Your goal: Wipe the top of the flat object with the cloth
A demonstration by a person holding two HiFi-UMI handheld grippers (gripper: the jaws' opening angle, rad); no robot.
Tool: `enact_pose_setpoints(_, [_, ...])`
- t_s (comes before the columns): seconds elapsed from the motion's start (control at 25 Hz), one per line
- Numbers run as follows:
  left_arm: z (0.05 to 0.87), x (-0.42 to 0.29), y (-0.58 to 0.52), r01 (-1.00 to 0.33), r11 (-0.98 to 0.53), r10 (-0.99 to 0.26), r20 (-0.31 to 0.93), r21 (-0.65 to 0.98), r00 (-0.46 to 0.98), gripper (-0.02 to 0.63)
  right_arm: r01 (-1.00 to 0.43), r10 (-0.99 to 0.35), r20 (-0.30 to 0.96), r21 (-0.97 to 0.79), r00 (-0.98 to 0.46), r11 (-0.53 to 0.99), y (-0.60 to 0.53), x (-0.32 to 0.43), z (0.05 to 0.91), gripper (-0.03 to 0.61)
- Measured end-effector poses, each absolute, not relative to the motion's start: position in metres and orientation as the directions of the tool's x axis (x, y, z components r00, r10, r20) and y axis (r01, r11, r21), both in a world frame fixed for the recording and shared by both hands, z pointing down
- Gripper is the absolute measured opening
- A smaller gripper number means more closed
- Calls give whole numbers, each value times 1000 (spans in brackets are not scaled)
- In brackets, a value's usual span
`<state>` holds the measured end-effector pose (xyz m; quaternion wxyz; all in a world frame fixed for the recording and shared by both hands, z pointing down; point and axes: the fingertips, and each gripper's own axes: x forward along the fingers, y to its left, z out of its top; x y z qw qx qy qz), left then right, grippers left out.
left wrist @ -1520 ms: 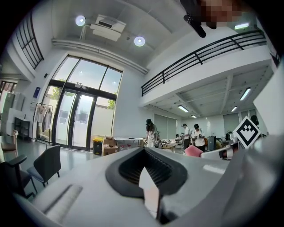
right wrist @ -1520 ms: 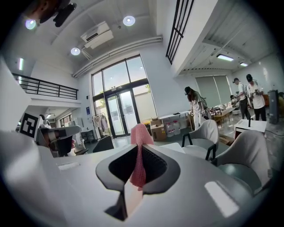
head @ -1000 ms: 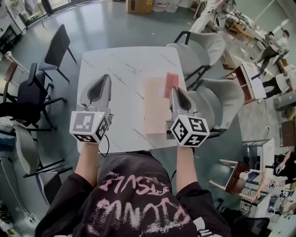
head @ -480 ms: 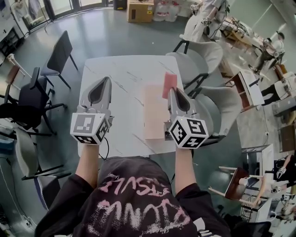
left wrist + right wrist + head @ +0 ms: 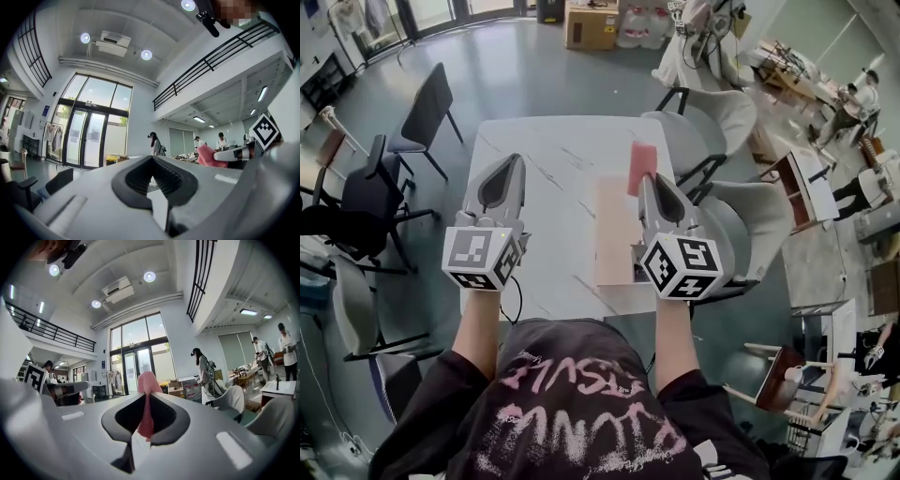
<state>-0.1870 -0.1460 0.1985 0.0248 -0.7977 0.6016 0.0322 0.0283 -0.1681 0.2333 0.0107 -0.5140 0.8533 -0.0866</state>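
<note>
- The flat object is a thin tan rectangular board with a matte face. It lies lengthwise on the right half of the white, faintly veined table.
- The cloth is pink with a soft, nubby weave. It is pinched into a narrow fold and stands up out of the right gripper.
- In the right gripper view the right gripper is clenched on the cloth, whose rounded top pokes above the grey jaws.
- From the head view the cloth sits over the board's far right corner. I cannot tell whether it touches the board.
- The left gripper hangs over the table's left half with its jaws pressed together on nothing, as the left gripper view shows.
- The board's right long edge runs close to the table's right edge, and its near end is close to the near edge.
- Bare tabletop lies between the board and the left gripper.
- Padded grey chairs crowd the table's right side.
</note>
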Motion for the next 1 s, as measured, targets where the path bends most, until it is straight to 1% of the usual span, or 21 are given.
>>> enact_pose_setpoints(0.28, [200,-190,-146,-962,-273,-959,-81,1,272,0,-893,-895,77,-137,-440,428,-169,33,237,43])
enact_pose_setpoints(1.0, [205,-187,-147,-957,-290,-955,-73,5,289,0,-886,-887,89,-149,-454,439,-173,33,245,43])
